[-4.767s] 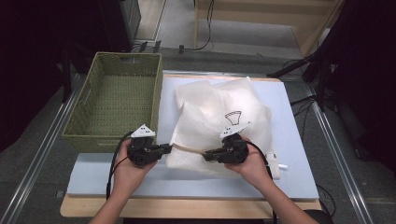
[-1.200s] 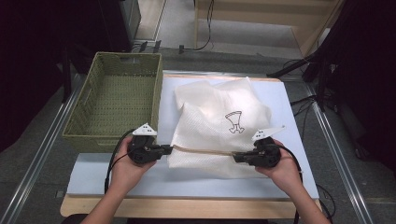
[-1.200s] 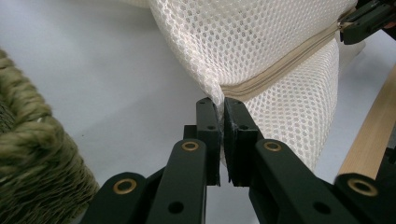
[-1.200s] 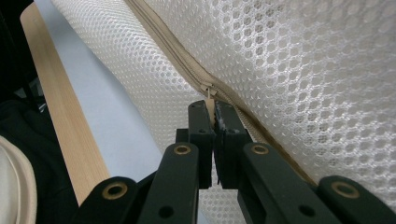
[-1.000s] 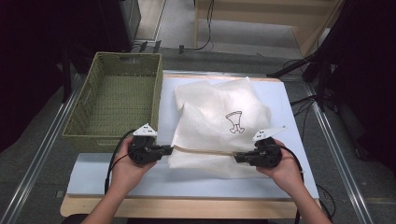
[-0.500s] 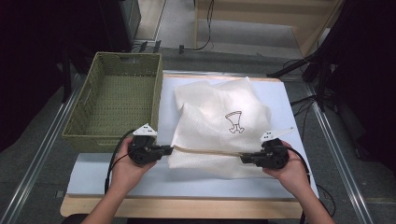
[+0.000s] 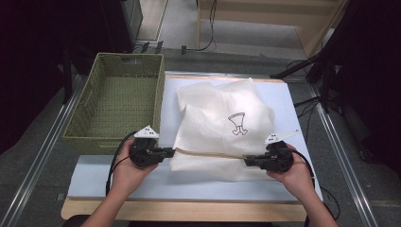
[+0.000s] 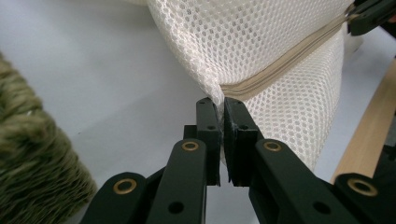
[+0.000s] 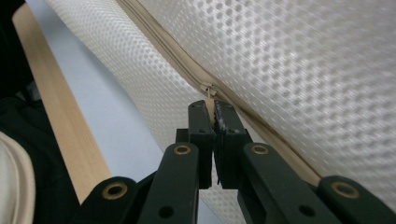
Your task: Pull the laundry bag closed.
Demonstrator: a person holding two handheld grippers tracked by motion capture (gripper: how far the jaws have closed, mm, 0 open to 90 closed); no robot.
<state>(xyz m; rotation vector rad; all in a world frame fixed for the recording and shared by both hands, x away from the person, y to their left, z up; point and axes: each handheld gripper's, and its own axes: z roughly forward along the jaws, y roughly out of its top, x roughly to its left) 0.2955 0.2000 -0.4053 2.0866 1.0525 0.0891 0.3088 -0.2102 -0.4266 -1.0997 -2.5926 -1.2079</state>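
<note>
A pale blue-white table (image 7: 283,94) with a light wooden strip along its near edge carries two things. A green woven basket (image 7: 80,127) sits at its left edge, reaching from the far-left corner toward the near side. A white mesh bag (image 7: 222,118) lies just beside it, spread from the middle toward the right edge.

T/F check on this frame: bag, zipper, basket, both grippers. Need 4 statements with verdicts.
1. The left gripper is clamped on the mesh bag at the zipper's end. True.
2. The right gripper is open above the bag. False: it is shut on the zipper pull.
3. The bag lies inside the green basket. False: it lies on the table beside the basket.
4. The bag bears a small dark print. True.
</note>
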